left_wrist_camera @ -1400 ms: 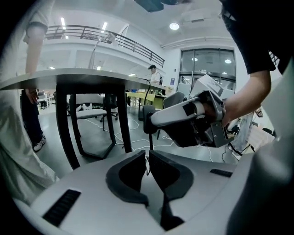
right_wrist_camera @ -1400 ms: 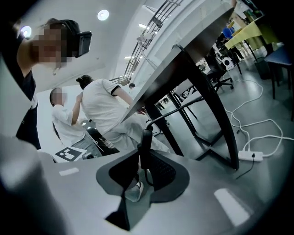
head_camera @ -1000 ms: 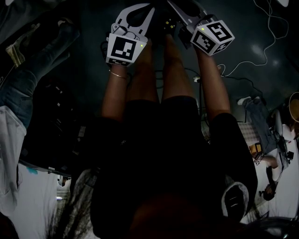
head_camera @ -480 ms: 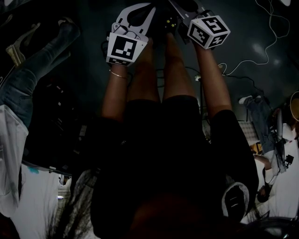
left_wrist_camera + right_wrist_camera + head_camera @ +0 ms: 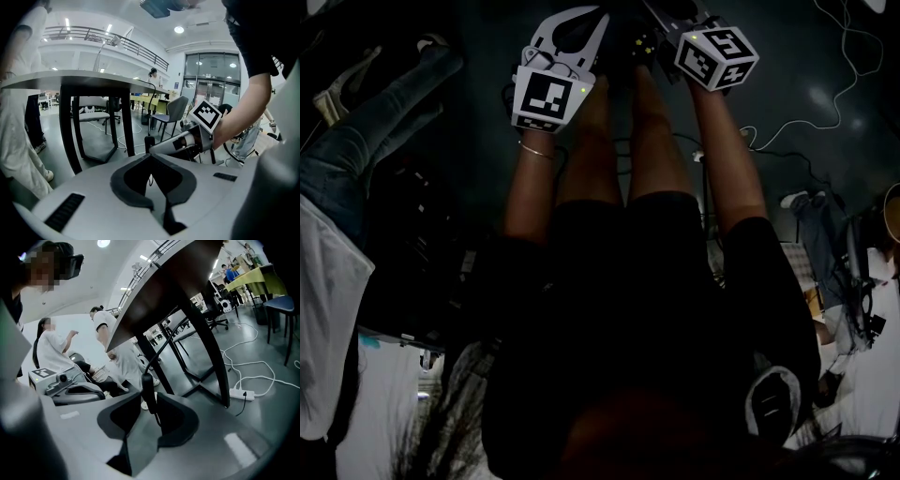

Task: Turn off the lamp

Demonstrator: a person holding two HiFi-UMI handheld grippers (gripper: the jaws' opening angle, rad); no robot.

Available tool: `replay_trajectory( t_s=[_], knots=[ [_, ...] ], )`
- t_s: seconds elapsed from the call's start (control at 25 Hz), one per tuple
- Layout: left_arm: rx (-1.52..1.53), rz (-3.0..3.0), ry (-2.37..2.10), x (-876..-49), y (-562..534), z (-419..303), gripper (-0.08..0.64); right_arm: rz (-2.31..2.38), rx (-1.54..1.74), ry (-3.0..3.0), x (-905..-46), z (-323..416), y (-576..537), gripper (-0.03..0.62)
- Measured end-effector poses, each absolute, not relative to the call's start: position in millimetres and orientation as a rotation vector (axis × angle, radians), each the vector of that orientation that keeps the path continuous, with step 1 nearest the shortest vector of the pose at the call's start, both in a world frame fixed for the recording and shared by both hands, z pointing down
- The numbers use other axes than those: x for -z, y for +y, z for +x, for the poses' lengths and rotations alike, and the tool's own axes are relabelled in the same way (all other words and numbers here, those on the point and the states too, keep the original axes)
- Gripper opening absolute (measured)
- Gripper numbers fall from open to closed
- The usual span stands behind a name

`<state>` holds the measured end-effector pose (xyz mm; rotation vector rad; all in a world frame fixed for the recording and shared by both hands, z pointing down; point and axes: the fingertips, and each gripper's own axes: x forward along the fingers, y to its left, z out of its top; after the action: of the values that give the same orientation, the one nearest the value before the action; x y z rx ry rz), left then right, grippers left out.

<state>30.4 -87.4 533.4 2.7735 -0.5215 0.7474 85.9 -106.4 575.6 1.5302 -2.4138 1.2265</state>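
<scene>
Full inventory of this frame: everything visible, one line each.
inline switch: 1, black, on the cord, between the right gripper's jaw tips
lamp cord: 1, dark, hanging beneath the table
table: 1, dark legs, overhead
power strip: 1, white, floor, right of the table leg
chairs: at least 2, grey, beyond the table
bystanders: 2, white tops, right gripper view's left
left gripper: 1, grey, tips closed on the lamp cord under the switch
right gripper: 1, grey, jaws just been opening, switch between them
forearms: 2, bare, head view centre
</scene>
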Motion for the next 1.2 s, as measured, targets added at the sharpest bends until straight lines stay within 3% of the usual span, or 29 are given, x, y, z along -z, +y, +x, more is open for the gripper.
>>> replay_trajectory(
  t_s=[1.2],
  knots=[
    [-0.732,2.736,-0.517,-536.8,-84.3,35.0,0.006,1.631,-1.262,-2.366,-576.2,102.3,-106.3,0.127]
  ],
)
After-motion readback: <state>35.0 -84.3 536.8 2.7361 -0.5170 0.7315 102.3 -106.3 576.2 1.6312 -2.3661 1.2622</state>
